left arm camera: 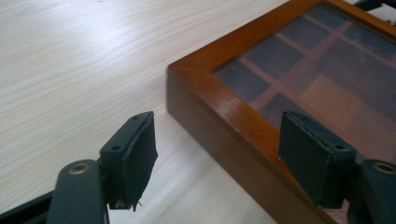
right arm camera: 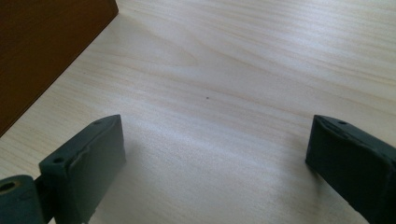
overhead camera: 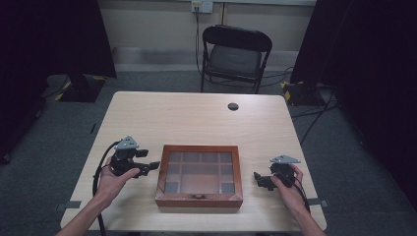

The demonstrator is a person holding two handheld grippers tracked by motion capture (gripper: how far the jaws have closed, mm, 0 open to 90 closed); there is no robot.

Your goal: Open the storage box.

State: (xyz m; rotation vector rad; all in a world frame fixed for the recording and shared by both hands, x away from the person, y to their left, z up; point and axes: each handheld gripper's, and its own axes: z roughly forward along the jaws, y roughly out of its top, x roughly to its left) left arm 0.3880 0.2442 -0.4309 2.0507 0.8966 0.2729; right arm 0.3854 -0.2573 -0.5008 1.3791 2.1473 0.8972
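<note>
A brown wooden box (overhead camera: 199, 176) with a glass lid over several compartments lies near the table's front edge, a small clasp on its near side. My left gripper (overhead camera: 153, 165) hovers just left of the box, jaws pointing at its left rim. In the left gripper view the box corner (left arm camera: 219, 102) sits just beyond and partly between the open jaws, and neither pad (left arm camera: 142, 156) touches it. My right gripper (overhead camera: 256, 178) rests right of the box, open over bare table (right arm camera: 210, 98), with the box's side wall (right arm camera: 42, 51) at the upper left.
The light wooden table (overhead camera: 196, 115) has a round cable hole (overhead camera: 233, 106) at its far right. A black folding chair (overhead camera: 235, 54) stands behind the table. Dark curtains hang on both sides. Cables trail from both grippers.
</note>
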